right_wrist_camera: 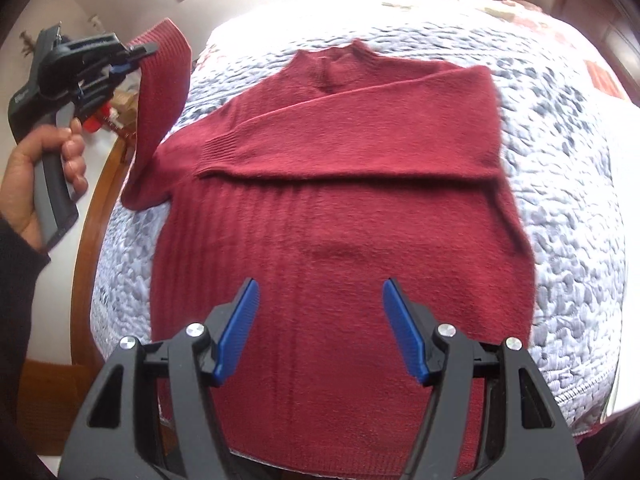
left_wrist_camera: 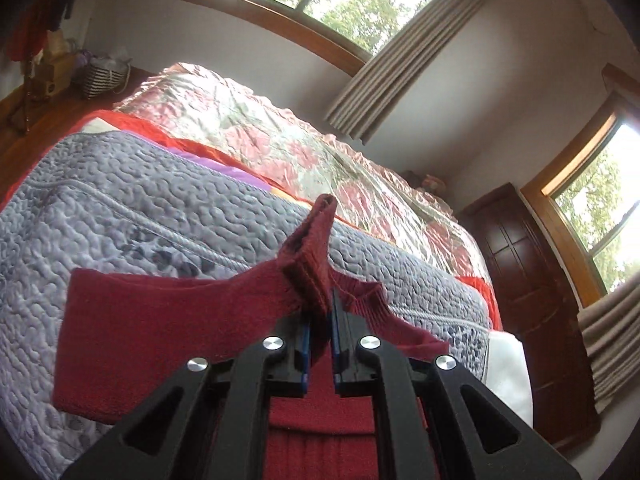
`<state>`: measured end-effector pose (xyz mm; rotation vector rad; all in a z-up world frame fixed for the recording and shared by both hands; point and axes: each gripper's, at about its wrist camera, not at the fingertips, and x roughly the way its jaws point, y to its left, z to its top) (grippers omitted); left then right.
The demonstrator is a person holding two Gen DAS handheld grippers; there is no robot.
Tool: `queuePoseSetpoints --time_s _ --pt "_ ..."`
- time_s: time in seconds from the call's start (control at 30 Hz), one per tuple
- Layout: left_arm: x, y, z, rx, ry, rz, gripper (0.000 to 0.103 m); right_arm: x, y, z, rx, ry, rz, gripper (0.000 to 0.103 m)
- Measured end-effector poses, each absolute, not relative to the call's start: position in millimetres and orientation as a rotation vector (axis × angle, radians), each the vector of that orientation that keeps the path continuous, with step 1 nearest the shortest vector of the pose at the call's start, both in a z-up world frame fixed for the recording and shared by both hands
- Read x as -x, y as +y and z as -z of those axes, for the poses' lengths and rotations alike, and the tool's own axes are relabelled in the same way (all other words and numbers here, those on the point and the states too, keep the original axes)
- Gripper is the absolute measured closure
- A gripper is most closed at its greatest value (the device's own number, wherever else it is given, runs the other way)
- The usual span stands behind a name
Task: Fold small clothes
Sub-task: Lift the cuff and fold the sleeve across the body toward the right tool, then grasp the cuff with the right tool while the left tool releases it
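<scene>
Quilted grey bed (right_wrist_camera: 560,184), red sweater (right_wrist_camera: 340,240) on it

**Left gripper clamped and raised, right gripper spread wide**

The left gripper (right_wrist_camera: 136,54) is lifted at the far left of the scene, tilted, its jaws pinched together on the cuff of a sweater sleeve (right_wrist_camera: 160,92). The person's left hand (right_wrist_camera: 36,184) wraps its handle, fingers (right_wrist_camera: 74,156) curled over the trigger, a dark sleeve at the wrist. The right gripper (right_wrist_camera: 320,328) sits near and central, pointing forward and down, blue pads (right_wrist_camera: 236,332) spread wide apart, holding nothing.
</scene>
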<state>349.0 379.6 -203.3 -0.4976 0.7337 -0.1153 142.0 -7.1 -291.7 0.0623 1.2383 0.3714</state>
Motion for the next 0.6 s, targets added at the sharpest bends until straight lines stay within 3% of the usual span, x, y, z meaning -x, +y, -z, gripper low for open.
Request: queuePoseSetpoints --time_s 0.5,0.6 --pt "-397 261 339 0.353 1.007 0.214 0.095 -235 -77 321 -0.382 1.342 -0.351 0.028" --pt "-396 253 351 0.332 1.044 0.234 0.084 -267 -80 333 -0.533 1.387 -0.402 0.027"
